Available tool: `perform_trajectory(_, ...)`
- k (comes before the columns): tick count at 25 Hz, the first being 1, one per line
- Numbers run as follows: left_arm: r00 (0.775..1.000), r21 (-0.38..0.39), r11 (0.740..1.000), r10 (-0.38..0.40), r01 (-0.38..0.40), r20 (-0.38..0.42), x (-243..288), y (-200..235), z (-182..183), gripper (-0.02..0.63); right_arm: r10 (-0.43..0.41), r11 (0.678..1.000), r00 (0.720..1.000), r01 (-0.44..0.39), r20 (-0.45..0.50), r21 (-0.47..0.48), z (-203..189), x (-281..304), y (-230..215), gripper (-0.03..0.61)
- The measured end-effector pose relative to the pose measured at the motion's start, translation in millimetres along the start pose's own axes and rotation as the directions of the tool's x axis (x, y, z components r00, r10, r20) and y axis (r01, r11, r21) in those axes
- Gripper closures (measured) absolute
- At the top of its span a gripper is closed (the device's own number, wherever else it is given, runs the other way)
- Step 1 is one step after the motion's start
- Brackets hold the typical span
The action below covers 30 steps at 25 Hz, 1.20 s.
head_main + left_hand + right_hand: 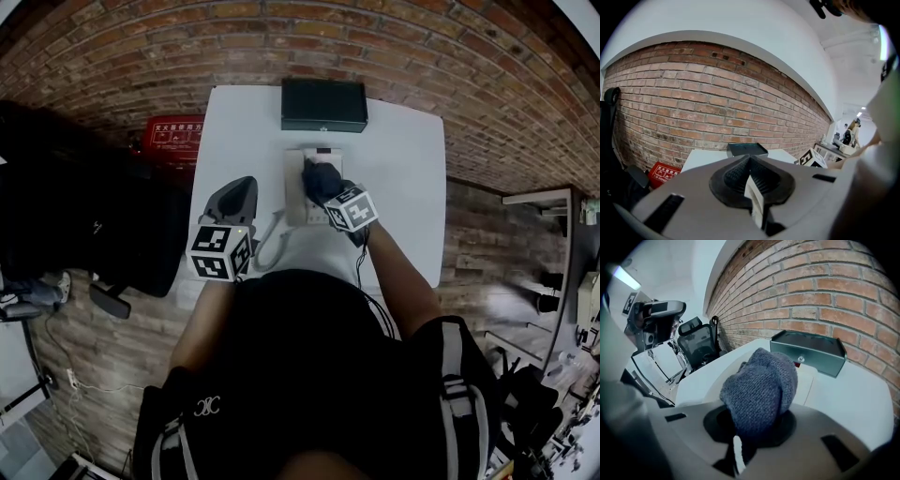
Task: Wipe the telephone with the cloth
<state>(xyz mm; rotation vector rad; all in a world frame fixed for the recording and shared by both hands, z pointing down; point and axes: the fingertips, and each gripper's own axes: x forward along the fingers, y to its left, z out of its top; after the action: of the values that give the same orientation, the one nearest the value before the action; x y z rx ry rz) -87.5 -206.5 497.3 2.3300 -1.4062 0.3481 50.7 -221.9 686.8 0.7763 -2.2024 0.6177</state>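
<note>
With the cloth (759,390) pinched in the right gripper (337,199) over the telephone (297,194), which lies mid-table near the black box (323,104), and the left gripper (750,180) pressed together, empty, off to the side, the unsteadied telephone could be shoved by a firm stroke.

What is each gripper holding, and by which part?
The right gripper holds the cloth by its bunched near end. The left gripper is shut on nothing.
</note>
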Motion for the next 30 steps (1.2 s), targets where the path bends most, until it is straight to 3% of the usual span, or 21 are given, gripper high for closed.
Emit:
perform_trajectory(9, 1.0, -0.026, 1.0, -0.005, 0.005, 0.002, 1, 4, -1, 0.618, 0.046, 0.999, 0.997, -0.047, -0.069, -0.009, -54, -14, 38, 0.541)
perform_trajectory(14, 1.0, -0.025, 0.999, -0.023, 0.023, -0.002, 3, 1, -1, 0.618, 0.063, 0.996, 0.995, -0.059, -0.075, 0.061, -72, -26, 44, 0.541)
perform_trajectory(23, 1.0, -0.025, 0.999, -0.027, 0.027, -0.006, 5, 1, -1, 0.618, -0.002, 1.0, 0.995, 0.001, -0.101, -0.01, -75, -33, 32, 0.541)
perform_trajectory(30, 0.999, -0.029, 0.999, -0.031, 0.031, -0.008, 5, 0, -2, 0.618, -0.037, 0.999, 0.998, 0.037, -0.041, -0.014, -68, -26, 24, 0.541)
